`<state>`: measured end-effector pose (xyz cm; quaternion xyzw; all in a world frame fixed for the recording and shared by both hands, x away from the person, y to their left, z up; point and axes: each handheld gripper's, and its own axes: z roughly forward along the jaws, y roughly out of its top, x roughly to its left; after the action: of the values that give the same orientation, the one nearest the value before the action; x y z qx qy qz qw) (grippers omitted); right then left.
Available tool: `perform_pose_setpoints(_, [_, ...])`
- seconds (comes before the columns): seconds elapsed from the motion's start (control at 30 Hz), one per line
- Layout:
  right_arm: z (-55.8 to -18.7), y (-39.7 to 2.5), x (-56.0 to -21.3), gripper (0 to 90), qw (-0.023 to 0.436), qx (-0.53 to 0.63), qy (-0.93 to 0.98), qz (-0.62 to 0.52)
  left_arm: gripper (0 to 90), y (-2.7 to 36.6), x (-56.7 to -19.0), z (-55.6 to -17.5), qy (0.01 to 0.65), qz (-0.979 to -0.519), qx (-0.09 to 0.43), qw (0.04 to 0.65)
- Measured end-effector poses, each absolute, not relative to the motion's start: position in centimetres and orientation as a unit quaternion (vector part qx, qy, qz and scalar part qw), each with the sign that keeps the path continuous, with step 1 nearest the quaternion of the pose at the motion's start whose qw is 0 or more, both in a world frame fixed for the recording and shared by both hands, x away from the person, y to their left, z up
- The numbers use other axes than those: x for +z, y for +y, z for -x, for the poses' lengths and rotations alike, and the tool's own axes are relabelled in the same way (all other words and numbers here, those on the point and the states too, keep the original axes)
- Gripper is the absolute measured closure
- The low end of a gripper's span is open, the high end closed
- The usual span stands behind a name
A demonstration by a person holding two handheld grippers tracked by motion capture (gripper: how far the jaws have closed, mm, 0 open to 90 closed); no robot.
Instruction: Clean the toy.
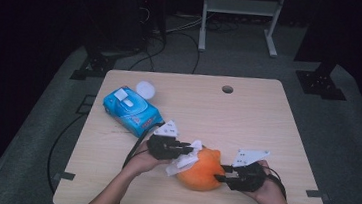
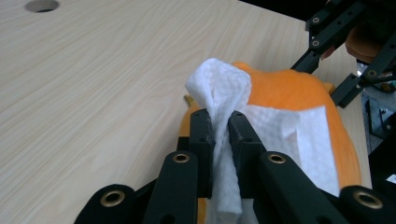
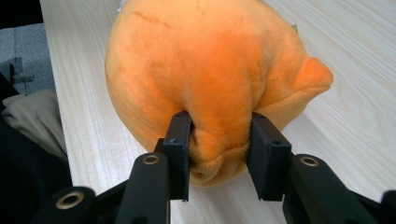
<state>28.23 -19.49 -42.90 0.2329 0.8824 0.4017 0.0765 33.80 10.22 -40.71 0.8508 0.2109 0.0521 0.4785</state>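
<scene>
plush (image 1: 201, 173) lies on the table (image 1: 247, 118) between both grippers; right gripper (image 3: 219, 154) pinches its fold, left gripper (image 2: 220, 135) clamps a wipe (image 2: 275, 135) resting on top, just ahead.

No readable text anywhere; the blue wipes pack (image 1: 132, 110) has print on it, but it's too blurred to read.

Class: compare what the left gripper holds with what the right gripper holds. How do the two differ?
The left gripper pinches a thin white wipe; the right gripper squeezes a fold of a bulky orange plush toy. The wipe is flat and crumpled and drapes over the toy; the toy is rounded and rests on the table. Both are soft.
</scene>
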Motion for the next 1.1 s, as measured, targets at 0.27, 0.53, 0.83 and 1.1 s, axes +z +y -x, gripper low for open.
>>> perform_pose_setpoints(0.27, [-28.4,-19.8,-43.0,62.5,0.07,0.406,0.878,-0.243,80.9,16.0,-39.0,-32.6,0.238,-0.821,0.085,0.512])
perform_pose_setpoints(0.53, [-28.4,-19.9,-43.0,62.6,0.067,0.411,0.875,-0.247,79.7,23.0,-39.8,-31.5,0.307,-0.8,0.12,0.502])
perform_pose_setpoints(0.83, [-28.5,-19.9,-43.1,62.7,0.064,0.416,0.871,-0.253,68.2,27.2,-42.8,-30.5,0.356,-0.792,0.123,0.481])
perform_pose_setpoints(1.1, [-28.2,-19.8,-42.9,67.7,0.065,0.426,0.867,-0.251,47.0,28.1,-43.0,-29.8,0.366,-0.774,0.125,0.501])
